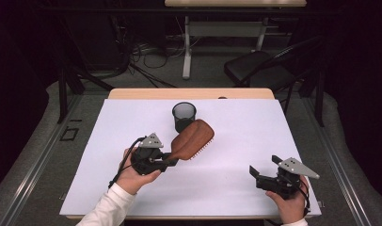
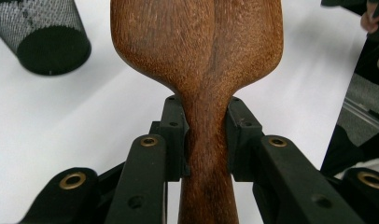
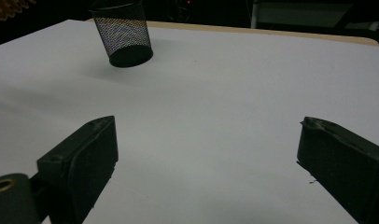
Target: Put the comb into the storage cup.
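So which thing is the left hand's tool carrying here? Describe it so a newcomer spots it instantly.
On the white table, look left of centre, just in front of the black mesh cup. The left tongs clamp a wooden hairbrush by its handle: the one brown, paddle-shaped thing there.

A white sheet is spread over a wooden table. Beyond it, a black folding chair, a second table and tangled cables are seen on the floor.

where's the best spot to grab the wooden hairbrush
By the narrow handle, just below the neck, coming in along its length from the handle end. The wooden hairbrush flares into a wide paddle head; the left gripper clamps the slim neck there now.
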`<state>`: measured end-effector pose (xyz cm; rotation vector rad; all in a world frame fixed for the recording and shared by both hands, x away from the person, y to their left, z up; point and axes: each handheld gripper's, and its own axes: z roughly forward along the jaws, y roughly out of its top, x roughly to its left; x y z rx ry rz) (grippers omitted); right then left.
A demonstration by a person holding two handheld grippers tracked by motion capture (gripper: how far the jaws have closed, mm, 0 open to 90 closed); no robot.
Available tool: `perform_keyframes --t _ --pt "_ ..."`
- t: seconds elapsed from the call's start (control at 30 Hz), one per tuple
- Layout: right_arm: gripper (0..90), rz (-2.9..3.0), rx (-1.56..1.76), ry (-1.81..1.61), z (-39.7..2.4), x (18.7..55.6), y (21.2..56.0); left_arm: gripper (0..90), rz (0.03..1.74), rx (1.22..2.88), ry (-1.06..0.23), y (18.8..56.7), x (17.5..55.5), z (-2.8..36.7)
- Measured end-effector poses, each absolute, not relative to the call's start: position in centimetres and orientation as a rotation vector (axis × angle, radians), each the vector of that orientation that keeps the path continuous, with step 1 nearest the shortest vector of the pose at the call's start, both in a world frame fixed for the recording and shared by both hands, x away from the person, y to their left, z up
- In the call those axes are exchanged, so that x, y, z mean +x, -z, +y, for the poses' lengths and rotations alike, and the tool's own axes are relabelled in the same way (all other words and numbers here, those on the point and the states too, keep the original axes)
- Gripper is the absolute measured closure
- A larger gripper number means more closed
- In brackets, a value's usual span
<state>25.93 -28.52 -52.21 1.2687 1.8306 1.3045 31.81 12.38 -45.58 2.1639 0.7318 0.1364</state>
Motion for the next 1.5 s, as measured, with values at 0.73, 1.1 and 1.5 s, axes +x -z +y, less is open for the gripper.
perform_keyframes --t 0.73,1.1,1.5 --pt "4.9 1.831 1.268 -1.298 -28.6 26.0 52.3 72.1 0.669 2.042 -0.184 43.8 32.9 9.9" --pt "4.9 1.833 1.277 -1.300 -28.5 26.1 52.4 72.1 0.642 1.979 -0.217 42.9 33.5 8.7" --pt "4.9 1.840 1.274 -1.293 -28.3 26.2 52.5 72.1 0.637 1.915 -0.237 42.8 33.8 7.6"
